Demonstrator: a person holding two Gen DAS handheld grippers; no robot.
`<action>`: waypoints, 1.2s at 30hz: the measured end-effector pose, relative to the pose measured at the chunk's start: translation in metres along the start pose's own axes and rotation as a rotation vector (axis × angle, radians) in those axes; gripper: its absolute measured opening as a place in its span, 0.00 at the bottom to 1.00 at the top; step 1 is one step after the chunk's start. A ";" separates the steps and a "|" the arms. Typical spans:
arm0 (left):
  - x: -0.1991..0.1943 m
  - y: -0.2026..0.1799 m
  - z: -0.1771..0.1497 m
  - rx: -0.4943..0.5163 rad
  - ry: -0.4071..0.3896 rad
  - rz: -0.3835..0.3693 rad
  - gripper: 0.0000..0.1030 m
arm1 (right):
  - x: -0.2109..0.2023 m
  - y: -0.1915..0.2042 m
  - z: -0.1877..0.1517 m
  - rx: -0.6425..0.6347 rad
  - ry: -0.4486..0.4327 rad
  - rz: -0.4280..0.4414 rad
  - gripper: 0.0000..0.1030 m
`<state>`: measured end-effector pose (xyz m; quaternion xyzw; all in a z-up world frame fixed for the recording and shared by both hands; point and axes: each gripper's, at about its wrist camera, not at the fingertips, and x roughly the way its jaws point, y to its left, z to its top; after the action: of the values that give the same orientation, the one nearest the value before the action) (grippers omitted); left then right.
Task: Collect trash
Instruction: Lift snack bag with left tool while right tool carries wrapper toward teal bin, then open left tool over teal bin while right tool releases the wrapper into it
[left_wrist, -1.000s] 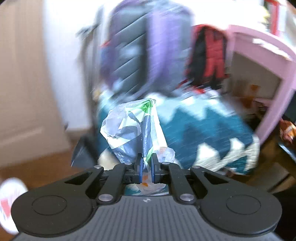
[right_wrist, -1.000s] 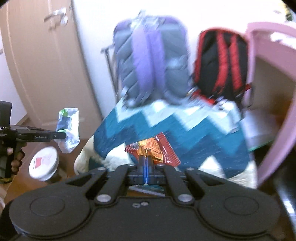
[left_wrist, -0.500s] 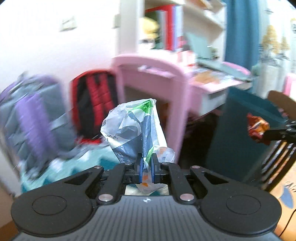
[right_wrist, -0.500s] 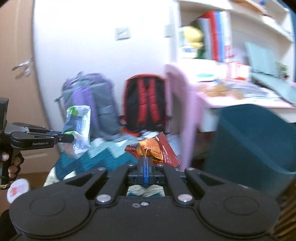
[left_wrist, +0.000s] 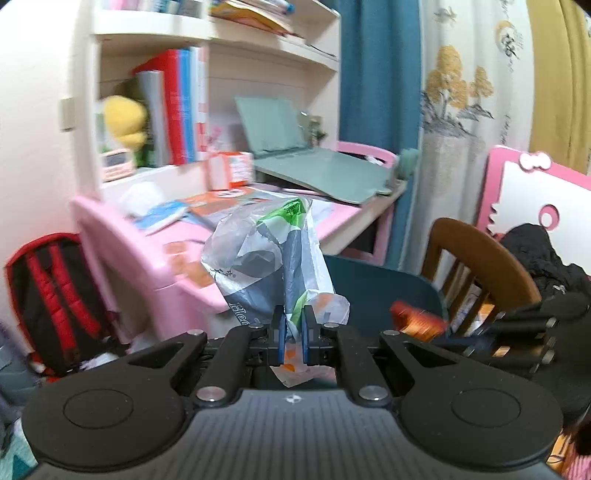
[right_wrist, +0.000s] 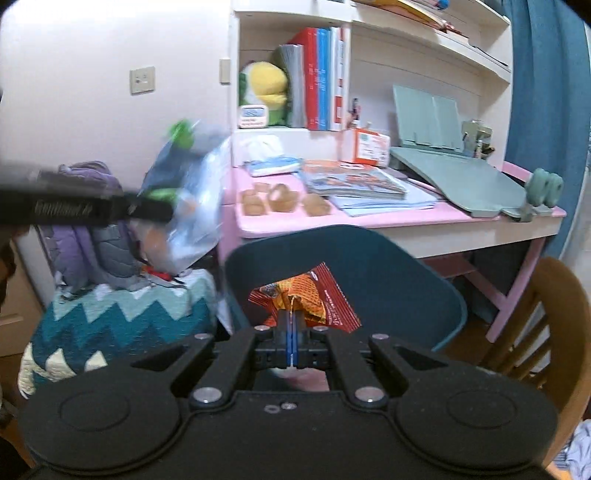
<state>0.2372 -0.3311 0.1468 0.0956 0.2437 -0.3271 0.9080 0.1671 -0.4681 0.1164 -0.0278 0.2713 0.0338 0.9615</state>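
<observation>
Right wrist view has the clearest look at what matters: the right gripper (right_wrist: 291, 334) is clamped on a red and orange snack wrapper (right_wrist: 308, 297), and the dark teal bin (right_wrist: 388, 273) sits right behind and below it in the middle of the frame. So the wrapper is already lined up with the bin's open mouth, with the wrapper fanning upward from the pinch. The next move probably just needs the fingers over the rim before letting go.

The left gripper (left_wrist: 291, 334) is pinched nearly closed on a crumpled plastic bag (left_wrist: 266, 254), which stands up tall from the pinch, long axis roughly vertical. In the left view the bin (left_wrist: 373, 291) peeks out behind the bag, center and slightly right, so it lies ahead. In the right view that same bag (right_wrist: 188, 199) shows up blurry at mid left, off to the side of the bin, so the right hand looks nearer to dropping first.

Writing: the bag has dark print starting "Hea", the rest hidden by the fingers. The left gripper's side carries white lettering, too smeared to read. The wrapper's white text along its right edge is too small to make out.
</observation>
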 end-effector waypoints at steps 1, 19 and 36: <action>0.011 -0.008 0.005 0.004 0.013 -0.007 0.08 | 0.000 -0.004 -0.002 -0.001 0.007 -0.004 0.02; 0.152 -0.049 -0.009 0.028 0.335 -0.056 0.08 | 0.052 -0.029 -0.014 -0.001 0.173 -0.005 0.03; 0.152 -0.049 -0.018 -0.014 0.362 -0.061 0.31 | 0.038 -0.026 -0.011 0.010 0.174 -0.047 0.28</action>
<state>0.3005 -0.4462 0.0532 0.1392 0.4080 -0.3301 0.8398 0.1958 -0.4929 0.0885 -0.0322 0.3534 0.0074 0.9349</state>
